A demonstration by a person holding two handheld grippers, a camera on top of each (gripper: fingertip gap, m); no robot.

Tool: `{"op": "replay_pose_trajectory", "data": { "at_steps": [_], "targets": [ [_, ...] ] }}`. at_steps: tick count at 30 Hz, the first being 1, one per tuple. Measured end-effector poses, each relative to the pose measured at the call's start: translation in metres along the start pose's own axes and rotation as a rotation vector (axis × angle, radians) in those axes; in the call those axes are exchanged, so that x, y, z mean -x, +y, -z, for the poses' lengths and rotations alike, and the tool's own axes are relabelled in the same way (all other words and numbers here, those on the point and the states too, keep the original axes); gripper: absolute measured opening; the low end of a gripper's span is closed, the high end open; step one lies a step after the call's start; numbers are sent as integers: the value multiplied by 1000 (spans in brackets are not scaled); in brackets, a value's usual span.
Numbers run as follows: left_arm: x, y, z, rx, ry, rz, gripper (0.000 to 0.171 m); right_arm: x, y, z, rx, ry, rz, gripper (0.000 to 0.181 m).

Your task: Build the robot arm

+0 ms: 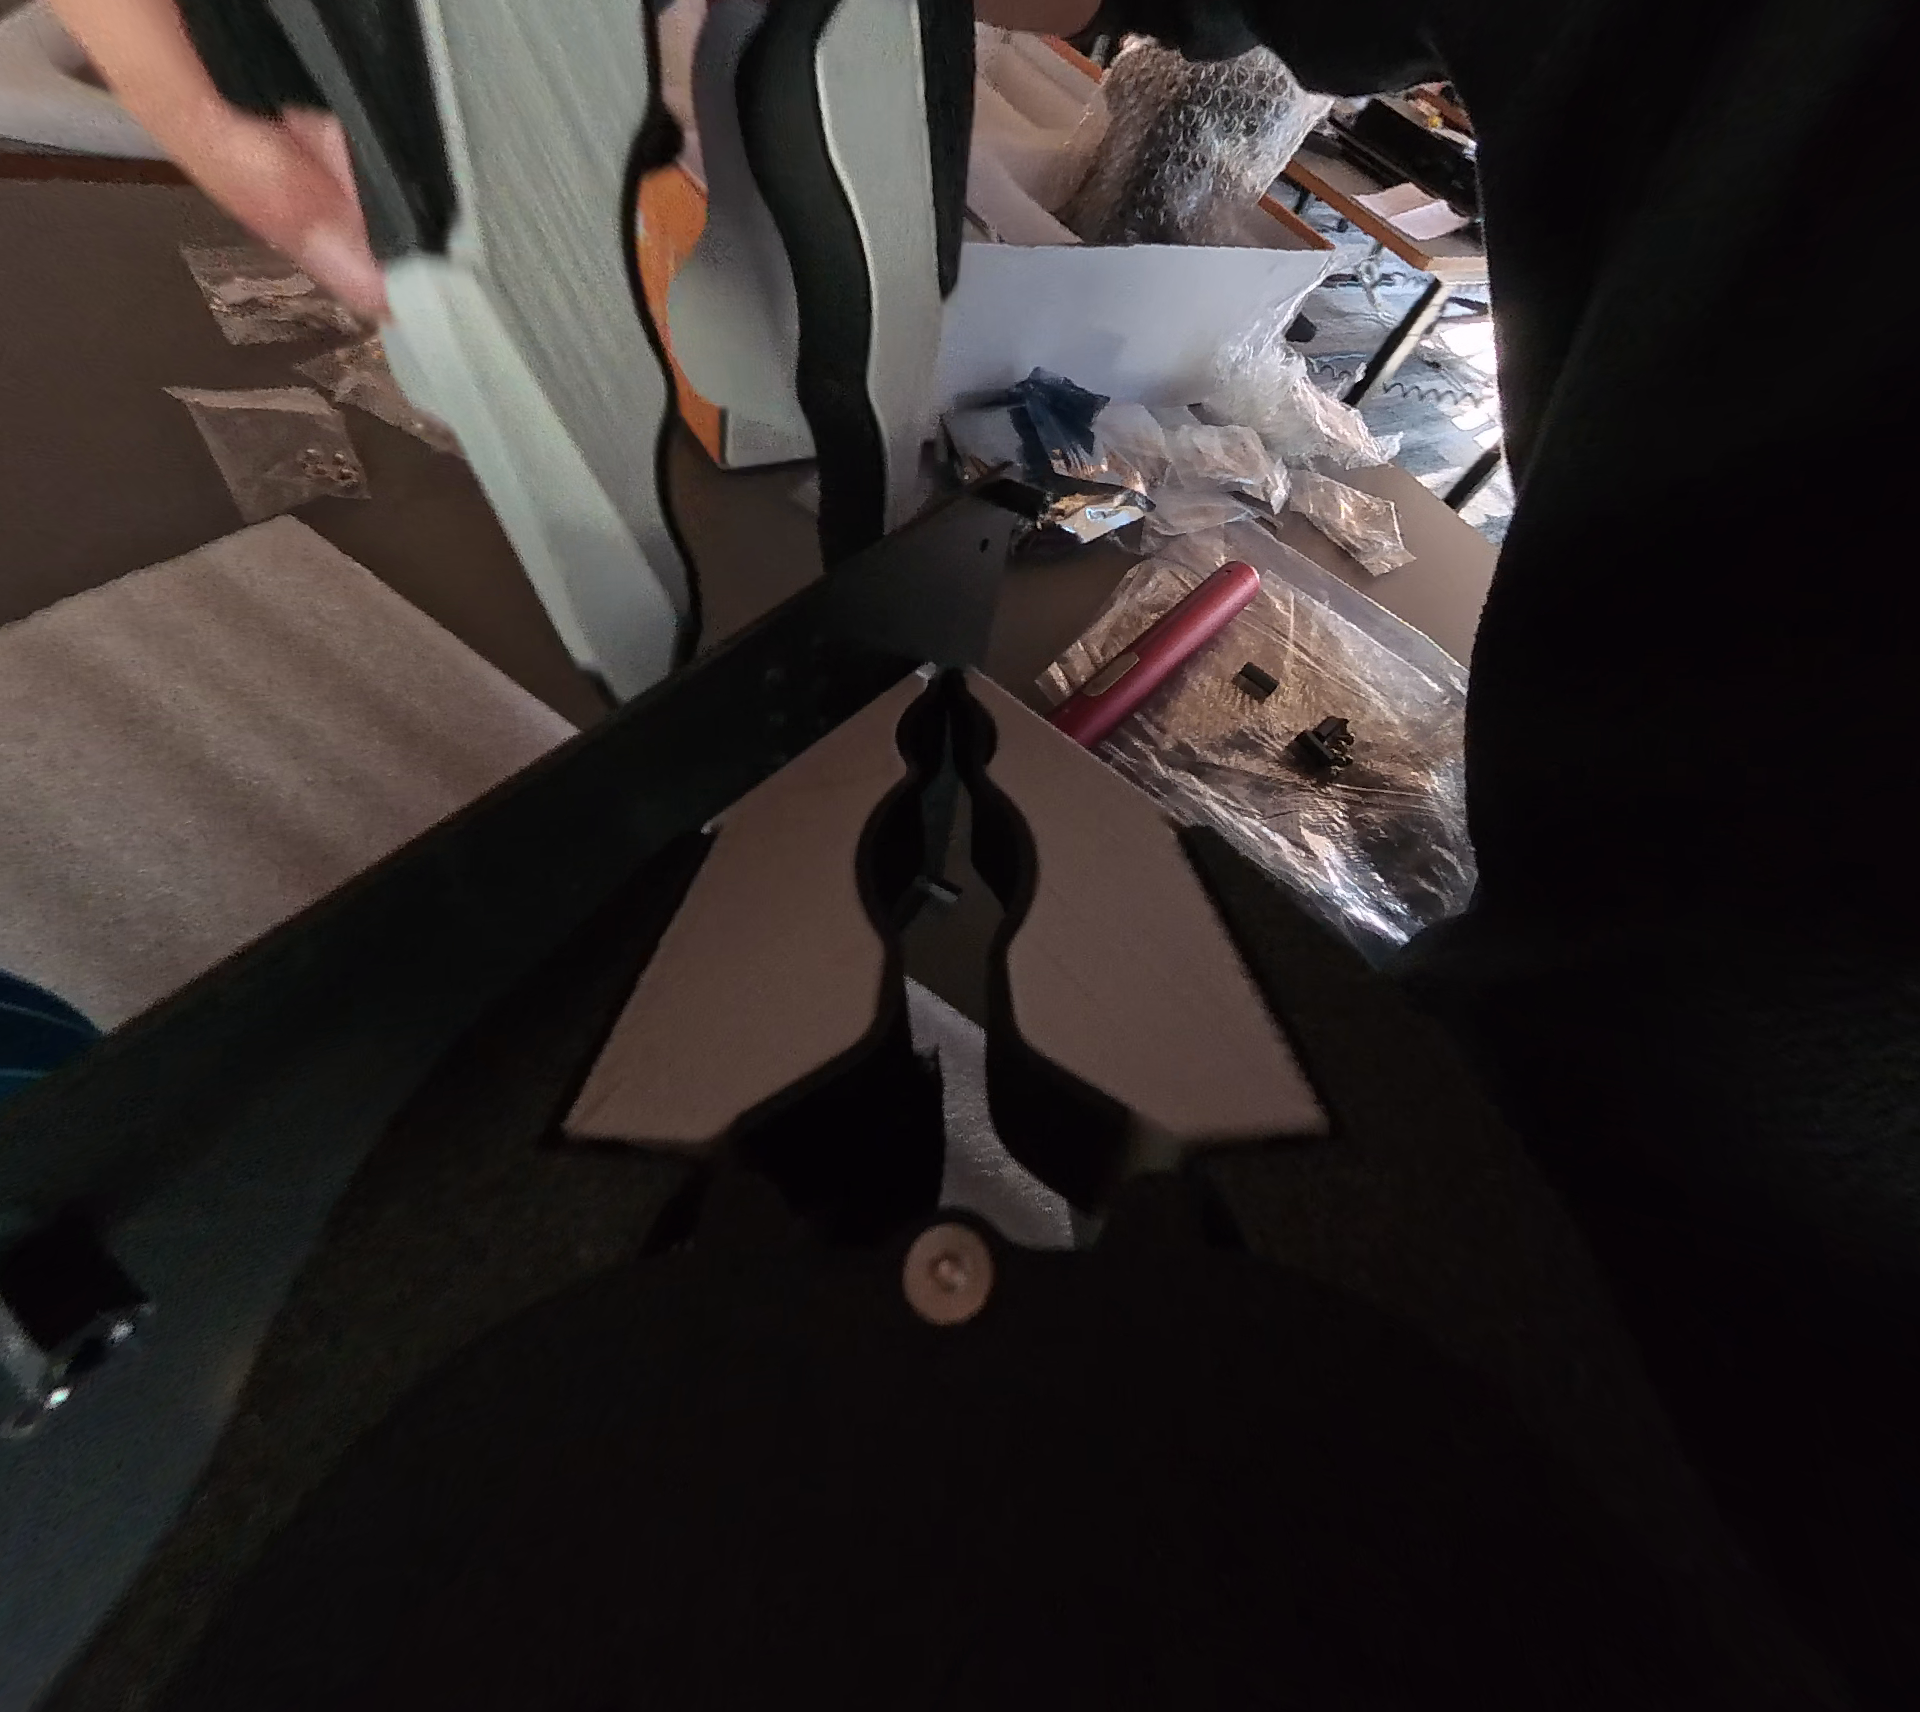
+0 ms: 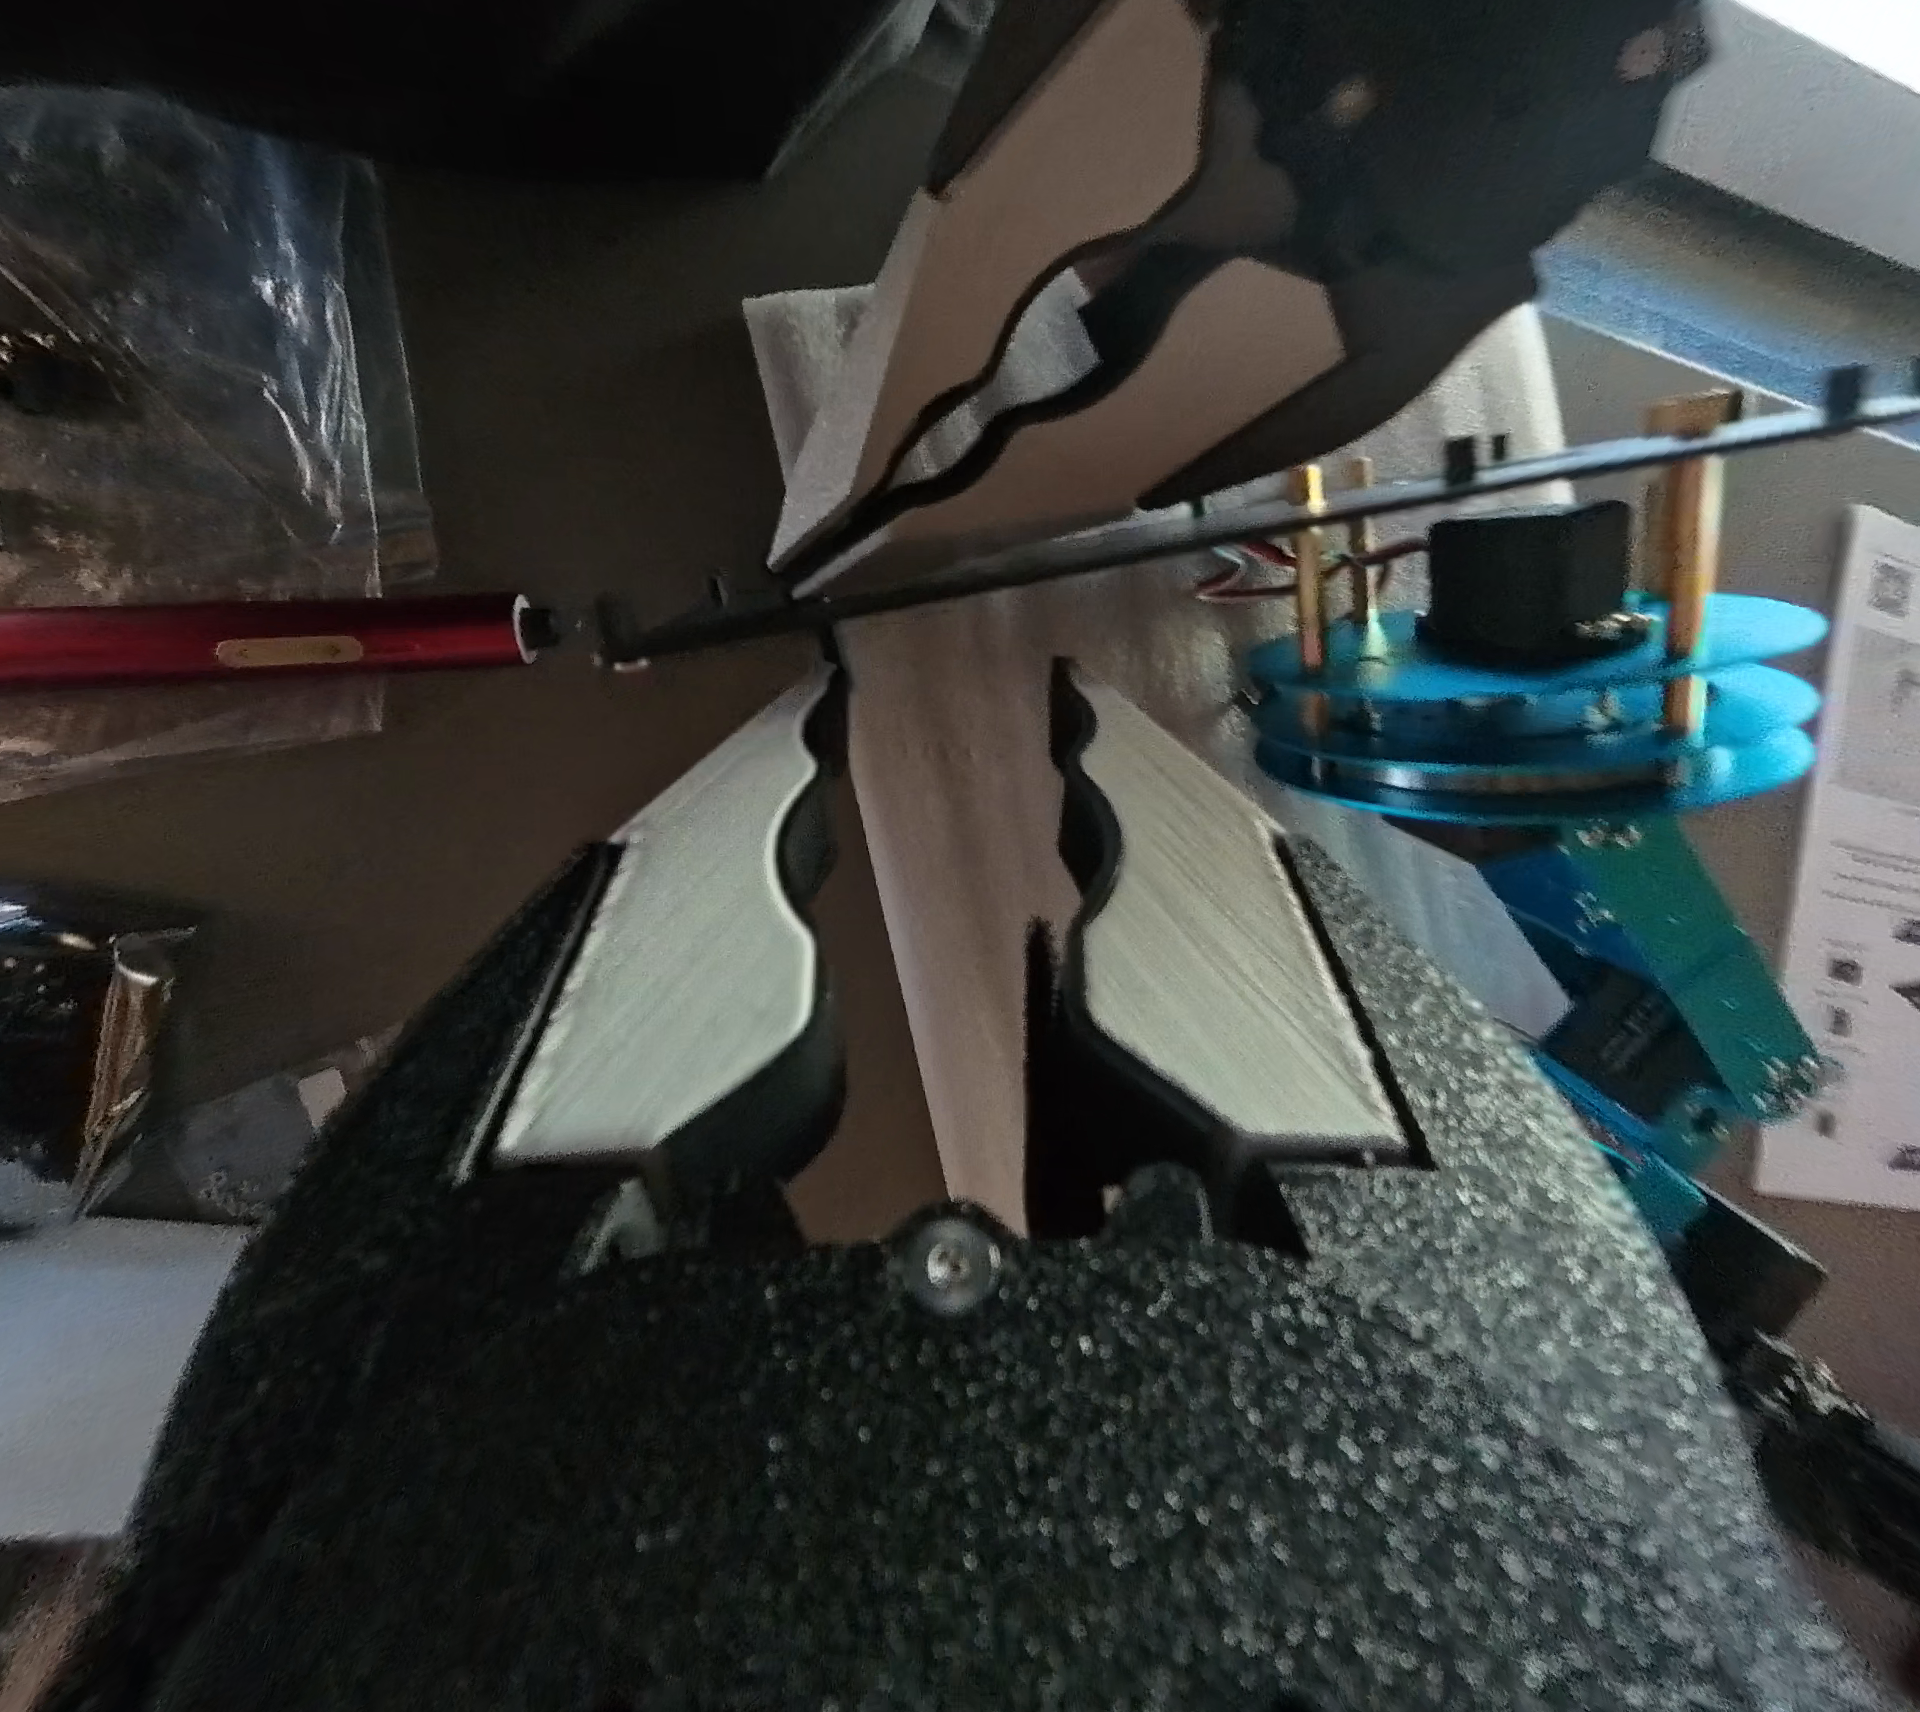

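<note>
Black and thin, a flat plate with small holes (image 1: 914, 592) runs slantwise across the left wrist view, and the left gripper (image 1: 948, 686) has its two white, wavy-edged fingers pressed together on the plate's edge, jaws all but closed, only the plate's thickness between them. The right wrist view shows the same plate edge-on as a dark line (image 2: 1039, 566), which the left view cannot give; there the left gripper (image 2: 795, 584) comes down from above with its tips pinched on it.

Only the right wrist view shows the far end of the plate: a stack of round blue translucent discs on brass standoffs (image 2: 1538, 706) carrying a small black block, with a green circuit board below and a printed white paper sheet (image 2: 1860, 831) beside it. Only the left wrist view shows the white cardboard box (image 1: 1122, 322), the roll of bubble wrap (image 1: 1184, 124) behind it, the small clear bags of screws (image 1: 281, 447) and a person's bare arm.

Both views show the dark red metal pen-shaped tool (image 1: 1153, 654) lying on a clear plastic bag on the brown table (image 1: 94, 374).

The right gripper (image 2: 945, 675) stands partly open, a clear gap between its white fingers, holding nothing; its left fingertip sits just beneath the plate, whether touching I cannot tell.
</note>
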State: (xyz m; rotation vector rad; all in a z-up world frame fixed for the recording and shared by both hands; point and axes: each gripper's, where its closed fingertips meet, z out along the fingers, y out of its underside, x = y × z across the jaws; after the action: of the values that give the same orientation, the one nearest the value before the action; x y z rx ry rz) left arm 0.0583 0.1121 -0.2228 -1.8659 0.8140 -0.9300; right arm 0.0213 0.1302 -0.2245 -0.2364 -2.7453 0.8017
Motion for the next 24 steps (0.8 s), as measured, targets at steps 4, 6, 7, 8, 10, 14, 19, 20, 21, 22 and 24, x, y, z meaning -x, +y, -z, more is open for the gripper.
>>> {"op": "replay_pose_trajectory", "data": {
  "at_steps": [4,6,7,8,10,14,19,20,21,22,24],
  "targets": [
    [0,0,0,-3,-3,-3,0,2,5,5,39,5,53,35],
    [0,0,0,-8,-3,2,0,8,0,-9,36,-36,67,39],
    [0,0,0,-11,-1,6,0,11,-1,-14,32,-58,68,41],
    [0,0,0,-13,1,7,0,12,-1,-17,32,-70,64,40],
    [0,0,0,-11,-6,6,0,13,0,-16,13,-96,38,32],
    [-1,-6,11,-58,-65,30,0,12,1,-4,-36,-103,-27,26],
    [-3,5,10,-88,-80,144,0,9,4,20,-194,-140,-328,24],
    [-2,4,7,-97,-89,147,0,7,0,27,-271,-162,-436,22],
    [-1,2,5,-107,-98,144,0,-1,2,32,-320,-154,-564,20],
    [1,1,3,-118,-111,141,0,-10,5,36,-361,-143,-704,18],
    [1,0,0,-120,-90,141,0,-22,8,47,-444,-129,-941,23]
  ]
}}
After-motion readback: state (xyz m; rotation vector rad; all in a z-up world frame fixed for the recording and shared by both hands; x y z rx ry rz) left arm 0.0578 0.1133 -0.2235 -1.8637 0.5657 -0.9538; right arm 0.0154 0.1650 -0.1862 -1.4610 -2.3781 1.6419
